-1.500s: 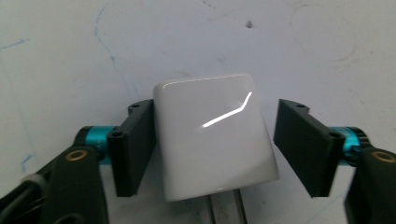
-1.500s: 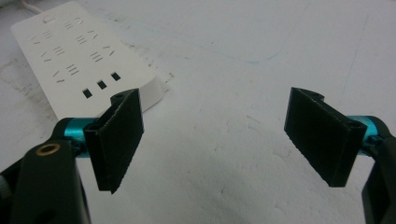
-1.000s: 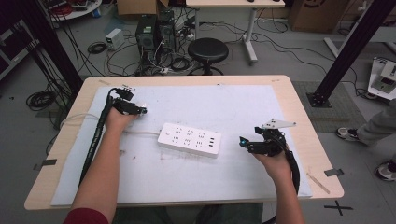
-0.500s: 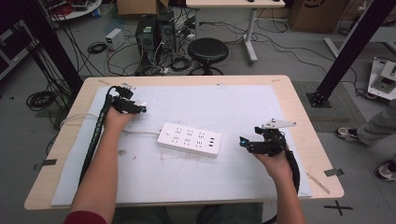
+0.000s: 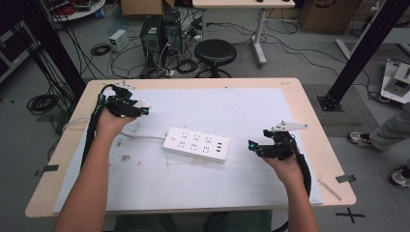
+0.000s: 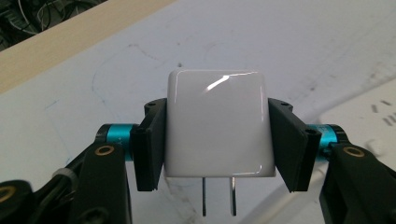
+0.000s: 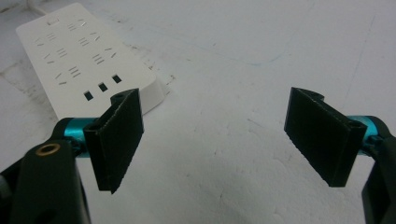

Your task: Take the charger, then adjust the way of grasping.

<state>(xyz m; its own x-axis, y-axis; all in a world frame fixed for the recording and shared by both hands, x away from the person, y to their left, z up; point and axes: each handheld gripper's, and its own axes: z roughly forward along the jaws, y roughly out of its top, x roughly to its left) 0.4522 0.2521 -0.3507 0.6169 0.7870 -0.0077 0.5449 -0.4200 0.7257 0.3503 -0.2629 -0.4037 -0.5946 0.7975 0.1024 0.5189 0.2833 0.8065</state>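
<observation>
- Now the left gripper is clamped on the charger, a white cube with two flat prongs pointing toward the camera in the left gripper view; the pads press its two side faces squarely.
- In the high view the charger sits in those jaws over the far-left part of the white mat, well apart from the power strip.
- The strip lies flat mid-table, its cord running off toward the left, sockets facing up.
- The right gripper rests just right of the strip with its jaws wide apart and nothing between them; the strip's near end with three small ports is visible in the right gripper view.
- The step in hand looks like carrying the charger to a socket and plugging it in.
- To do it well, I would keep the squeeze firm, since the glossy shell could slip.
- Turn the wrist so the prongs point straight down before descending.
- Line both prongs up with one pair of slots, then push vertically, not at a slant.
- The right gripper could press down on the strip's end, as a light strip is likely to skate or tip under the push.
</observation>
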